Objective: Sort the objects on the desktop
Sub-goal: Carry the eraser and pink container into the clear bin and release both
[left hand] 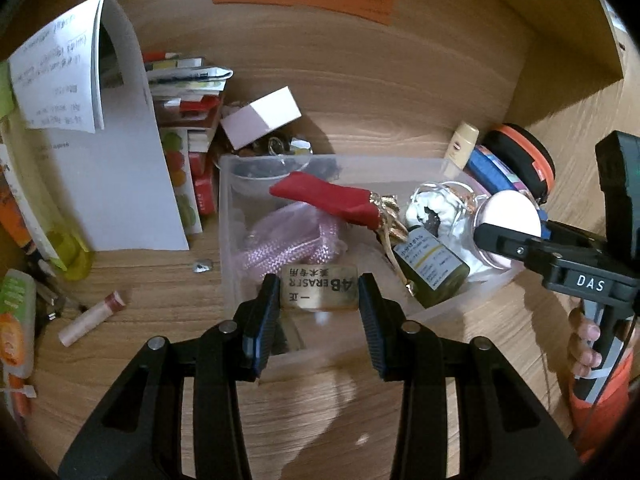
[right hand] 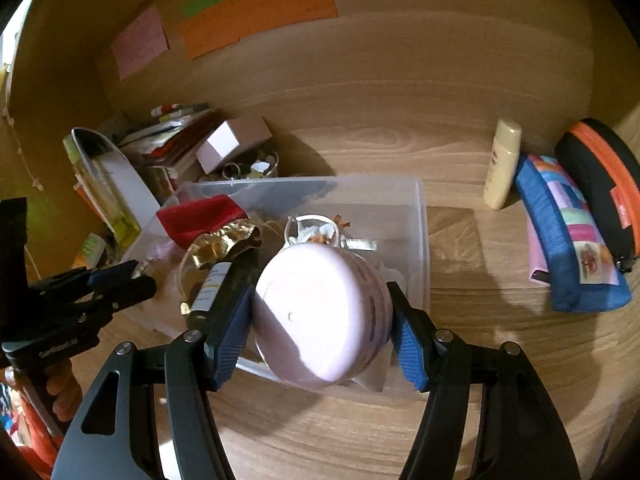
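A wood-grain desk carries a clear plastic bin near its middle, with a leaning stack of booklets and a curled white sheet to the bin's left. A lip balm tube lies loose near the front left. On the other side (well apart from the bin) a cream bottle stands beside a blue pouch and a black-and-orange case.
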`<action>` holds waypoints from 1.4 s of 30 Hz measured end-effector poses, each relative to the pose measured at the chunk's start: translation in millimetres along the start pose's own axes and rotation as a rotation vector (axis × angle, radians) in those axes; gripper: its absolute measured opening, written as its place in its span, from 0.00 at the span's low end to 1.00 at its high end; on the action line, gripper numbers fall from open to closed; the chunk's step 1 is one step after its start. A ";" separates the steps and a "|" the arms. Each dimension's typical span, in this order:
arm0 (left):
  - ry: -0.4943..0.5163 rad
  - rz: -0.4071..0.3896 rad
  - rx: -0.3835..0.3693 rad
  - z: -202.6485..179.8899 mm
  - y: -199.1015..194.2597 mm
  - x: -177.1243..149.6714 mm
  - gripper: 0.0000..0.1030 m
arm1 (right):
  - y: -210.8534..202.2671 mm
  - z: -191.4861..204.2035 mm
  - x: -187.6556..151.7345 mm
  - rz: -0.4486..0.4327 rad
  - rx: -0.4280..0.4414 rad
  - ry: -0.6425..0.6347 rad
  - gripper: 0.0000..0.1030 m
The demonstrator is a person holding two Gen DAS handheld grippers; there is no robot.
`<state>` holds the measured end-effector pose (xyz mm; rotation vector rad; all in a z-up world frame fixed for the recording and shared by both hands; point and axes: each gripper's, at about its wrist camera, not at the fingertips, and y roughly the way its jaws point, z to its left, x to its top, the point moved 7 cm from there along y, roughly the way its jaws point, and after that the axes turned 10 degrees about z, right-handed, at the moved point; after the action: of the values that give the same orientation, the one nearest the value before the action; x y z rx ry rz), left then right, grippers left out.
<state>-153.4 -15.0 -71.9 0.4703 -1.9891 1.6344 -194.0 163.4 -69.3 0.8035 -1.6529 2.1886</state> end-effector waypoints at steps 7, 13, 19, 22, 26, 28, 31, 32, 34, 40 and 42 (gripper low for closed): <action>0.038 -0.006 0.045 -2.7 2.3 -1.7 0.41 | 11.9 3.8 -2.0 0.016 -0.028 -0.026 0.57; 0.043 -0.009 0.036 -3.7 1.3 -2.1 0.46 | 13.9 11.0 -3.2 0.027 -0.079 -0.071 0.64; 0.072 -0.043 0.082 -12.4 -6.8 -2.4 0.67 | 5.0 13.6 -6.7 0.024 -0.090 -0.066 0.73; 0.075 -0.052 0.069 -16.0 -13.4 -1.9 0.68 | -0.5 13.8 -10.3 0.020 -0.093 -0.057 0.74; 0.067 -0.065 0.070 -16.2 -22.7 -1.6 0.69 | -8.1 13.8 -17.4 0.016 -0.097 -0.048 0.77; 0.054 -0.068 0.074 -15.1 -27.3 -2.3 0.70 | -13.0 13.4 -20.6 0.015 -0.106 -0.044 0.79; 0.032 -0.067 0.088 -13.4 -32.5 -4.0 0.72 | -21.6 13.1 -25.1 0.006 -0.111 -0.036 0.79; 0.026 -0.064 0.090 -12.9 -33.6 -4.8 0.73 | -24.6 12.8 -26.6 0.003 -0.115 -0.034 0.79; 0.007 -0.067 0.085 -11.9 -37.4 -6.9 0.82 | -29.2 12.9 -29.3 -0.002 -0.115 -0.033 0.80; -0.018 -0.075 0.127 -14.2 -46.5 -15.6 0.82 | -46.8 13.4 -41.5 -0.022 -0.110 -0.036 0.80; -0.017 -0.078 0.144 -17.0 -48.0 -17.8 0.82 | -51.8 14.2 -45.1 -0.029 -0.107 -0.040 0.80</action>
<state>-108.9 -9.6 -41.9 0.6094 -1.8490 1.7371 -126.4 170.4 -52.1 0.8414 -1.7491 2.0581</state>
